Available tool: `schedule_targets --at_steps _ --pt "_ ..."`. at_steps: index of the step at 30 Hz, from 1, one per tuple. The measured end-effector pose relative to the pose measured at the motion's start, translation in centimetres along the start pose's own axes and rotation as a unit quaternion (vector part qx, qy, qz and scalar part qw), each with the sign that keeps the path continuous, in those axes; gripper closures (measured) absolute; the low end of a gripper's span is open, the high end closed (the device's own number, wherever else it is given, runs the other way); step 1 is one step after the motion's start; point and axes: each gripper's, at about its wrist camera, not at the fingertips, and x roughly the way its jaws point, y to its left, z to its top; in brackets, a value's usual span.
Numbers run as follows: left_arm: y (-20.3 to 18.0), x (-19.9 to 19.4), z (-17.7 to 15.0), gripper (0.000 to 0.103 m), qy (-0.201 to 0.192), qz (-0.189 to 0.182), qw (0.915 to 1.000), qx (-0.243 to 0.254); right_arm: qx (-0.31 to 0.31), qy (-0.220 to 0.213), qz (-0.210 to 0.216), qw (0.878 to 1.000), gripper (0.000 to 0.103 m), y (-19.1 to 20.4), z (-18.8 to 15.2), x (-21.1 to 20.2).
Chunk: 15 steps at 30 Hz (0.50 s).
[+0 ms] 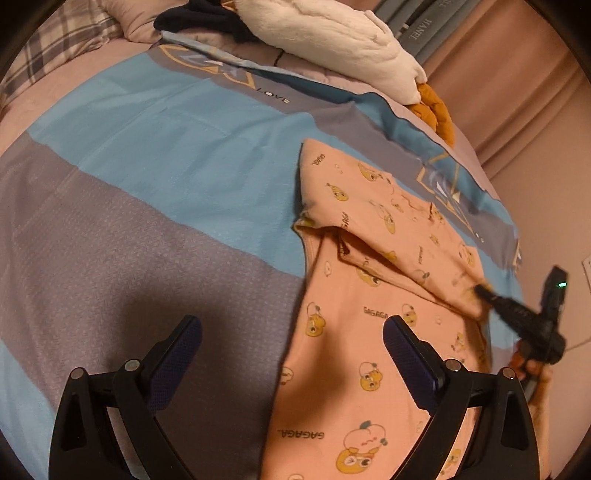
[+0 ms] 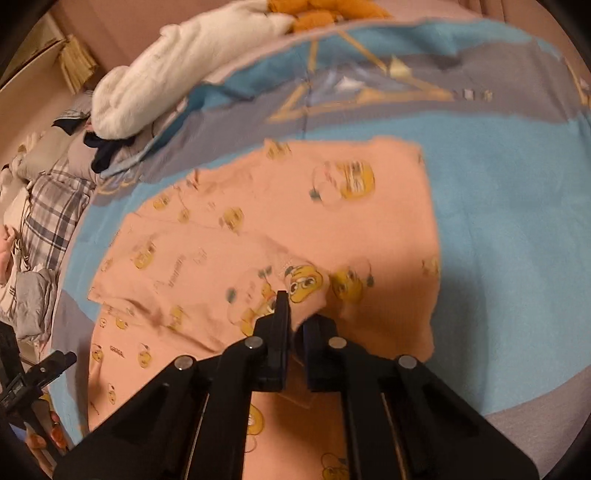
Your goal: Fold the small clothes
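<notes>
- The bed cover (image 1: 155, 177), striped blue and grey, is my work surface; a white plush blanket (image 1: 332, 40) and dark clothes (image 1: 207, 18) are heaped at its far edge.
- The pink printed garment (image 1: 369, 325) lies spread on the cover, one flap already folded across its body, so I judge the fold begun but not finished.
- My left gripper (image 1: 291, 328) hangs with its jaws wide apart, empty, at the garment's edge.
- My right gripper (image 2: 297, 317) has its jaws together, clamped on a pinch of the pink cloth.
- Left to do, I think: carry that pinched edge over, then flatten and square the bundle.
</notes>
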Motion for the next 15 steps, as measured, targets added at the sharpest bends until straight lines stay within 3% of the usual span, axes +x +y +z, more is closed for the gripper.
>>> schedule_targets --at_steps 2,5,7,9,10,12,15 --pt "0.1 0.2 0.1 0.005 0.001 -0.002 1.0000 0.003 0.000 -0.024 0.001 1.000 0.097 -0.1 1.0 -1.7" --pt "-0.1 0.7 0.4 0.005 0.003 -0.009 0.9999 0.005 0.002 -0.040 -0.029 0.999 0.097 -1.4 2.3 -2.7" --pt "-0.6 1.1 0.7 0.005 0.004 -0.013 0.9999 0.009 0.005 -0.014 -0.024 1.000 0.093 -2.2 2.4 -1.7" --pt "-1.3 1.5 1.3 0.005 0.004 -0.013 0.9998 0.017 0.011 0.032 -0.046 0.998 0.090 -2.9 2.0 0.0" --pt "-2.0 1.8 1.9 0.005 0.002 -0.014 0.9996 0.024 0.012 0.036 -0.067 0.997 0.082 -3.1 1.9 0.4" --pt "-3.4 2.2 2.9 0.005 -0.003 -0.021 0.9988 0.045 0.016 0.011 -0.092 0.996 0.072 -3.7 2.0 -0.1" --pt "-5.7 3.3 4.5 0.005 -0.007 -0.027 0.9967 0.076 0.025 -0.038 -0.075 0.996 0.072 -4.1 2.0 -1.9"
